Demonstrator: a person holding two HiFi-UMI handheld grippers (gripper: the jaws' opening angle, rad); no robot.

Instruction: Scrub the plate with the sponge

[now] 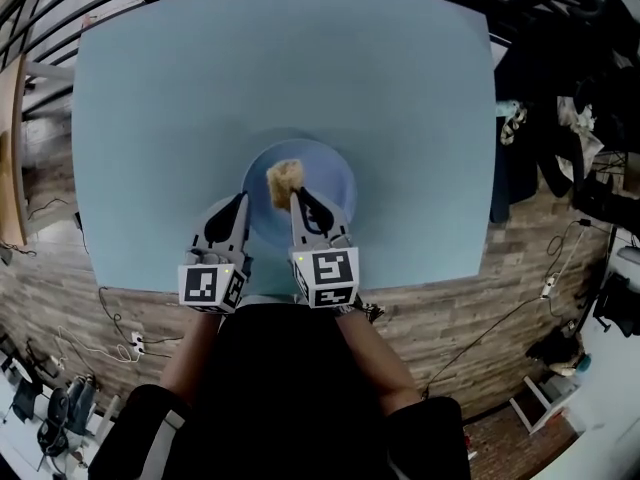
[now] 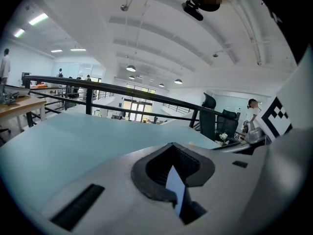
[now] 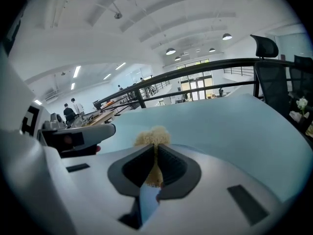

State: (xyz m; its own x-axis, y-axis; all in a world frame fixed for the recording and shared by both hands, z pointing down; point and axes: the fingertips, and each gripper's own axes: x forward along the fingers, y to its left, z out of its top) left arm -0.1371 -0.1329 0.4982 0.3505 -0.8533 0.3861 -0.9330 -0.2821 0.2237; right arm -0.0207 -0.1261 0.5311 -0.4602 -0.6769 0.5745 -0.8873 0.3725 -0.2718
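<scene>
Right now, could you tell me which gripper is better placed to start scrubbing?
Right: the right gripper pinches the sponge over the plate; the left gripper sits at the rim without one.

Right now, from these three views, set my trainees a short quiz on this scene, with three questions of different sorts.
1. True or false: the sponge lies loose on the table.
2. Which gripper holds the sponge? A) left gripper B) right gripper C) neither
3. Fill in: in the head view, the sponge shows against the blue ____.

Key:
1. False: it is clamped between the right gripper's jaws.
2. B.
3. plate.
</scene>
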